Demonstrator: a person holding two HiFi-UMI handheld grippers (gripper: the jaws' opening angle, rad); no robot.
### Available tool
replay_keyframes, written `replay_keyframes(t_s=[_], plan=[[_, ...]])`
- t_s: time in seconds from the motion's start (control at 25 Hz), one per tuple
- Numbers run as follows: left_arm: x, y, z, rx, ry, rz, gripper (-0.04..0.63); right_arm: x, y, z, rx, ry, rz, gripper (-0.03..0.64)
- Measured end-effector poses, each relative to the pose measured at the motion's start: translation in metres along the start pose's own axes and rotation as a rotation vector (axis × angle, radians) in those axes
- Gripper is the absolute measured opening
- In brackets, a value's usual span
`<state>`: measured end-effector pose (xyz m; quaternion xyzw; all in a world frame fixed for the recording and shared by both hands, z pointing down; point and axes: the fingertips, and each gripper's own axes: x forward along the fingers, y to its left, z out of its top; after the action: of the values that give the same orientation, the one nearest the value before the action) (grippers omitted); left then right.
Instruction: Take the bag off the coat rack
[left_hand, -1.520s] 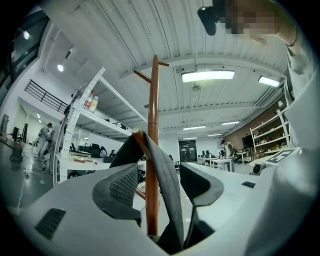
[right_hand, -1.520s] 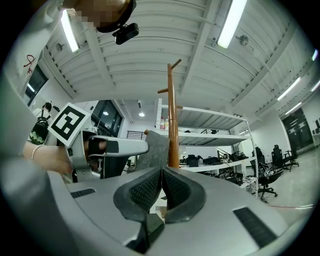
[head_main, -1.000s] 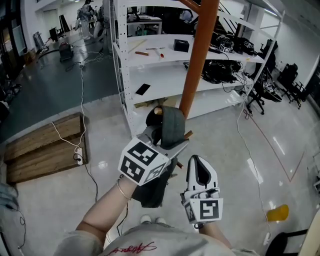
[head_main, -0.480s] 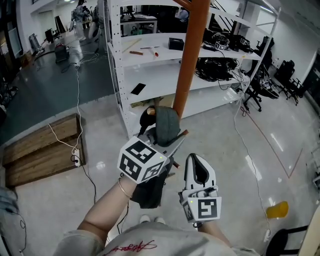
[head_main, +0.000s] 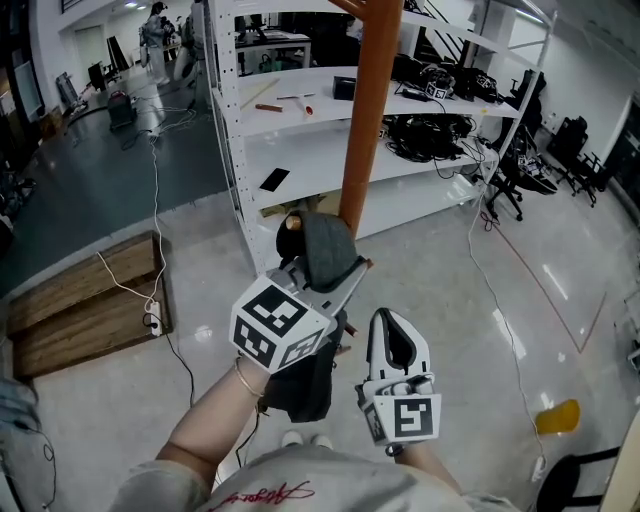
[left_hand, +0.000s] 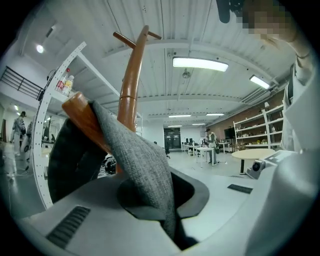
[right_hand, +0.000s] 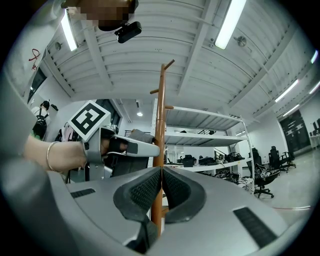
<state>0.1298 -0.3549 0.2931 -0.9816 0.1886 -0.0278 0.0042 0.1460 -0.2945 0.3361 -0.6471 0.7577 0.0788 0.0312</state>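
Note:
An orange-brown coat rack pole (head_main: 362, 130) rises in front of me. A grey bag strap (head_main: 325, 250) is looped over one of its wooden pegs (head_main: 291, 224), and the dark bag body (head_main: 305, 375) hangs below. My left gripper (head_main: 340, 285) is shut on the strap just under the peg. In the left gripper view the strap (left_hand: 140, 165) runs from the peg (left_hand: 85, 120) down between the closed jaws. My right gripper (head_main: 392, 335) hovers lower right of the bag, shut with nothing in it; in its own view the pads (right_hand: 147, 190) meet in front of the pole (right_hand: 160, 115).
White metal shelving (head_main: 300, 110) with cables and small items stands right behind the rack. A wooden pallet (head_main: 85, 300) and a white cable lie on the floor at left. A yellow object (head_main: 556, 418) sits on the shiny floor at right, with office chairs (head_main: 520, 180) beyond.
The left gripper's jaws have closed onto the grey strap below the peg. The right gripper has stayed where it was, shut.

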Motion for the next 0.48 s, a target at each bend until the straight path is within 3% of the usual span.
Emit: replay_keyframes(t_s=[0.48], plan=[[-0.021, 0.008, 0.036, 0.037, -0.081, 0.057, 0.015, -0.005, 0.003, 0.001, 0.029, 0.03, 0.006, 0.018]])
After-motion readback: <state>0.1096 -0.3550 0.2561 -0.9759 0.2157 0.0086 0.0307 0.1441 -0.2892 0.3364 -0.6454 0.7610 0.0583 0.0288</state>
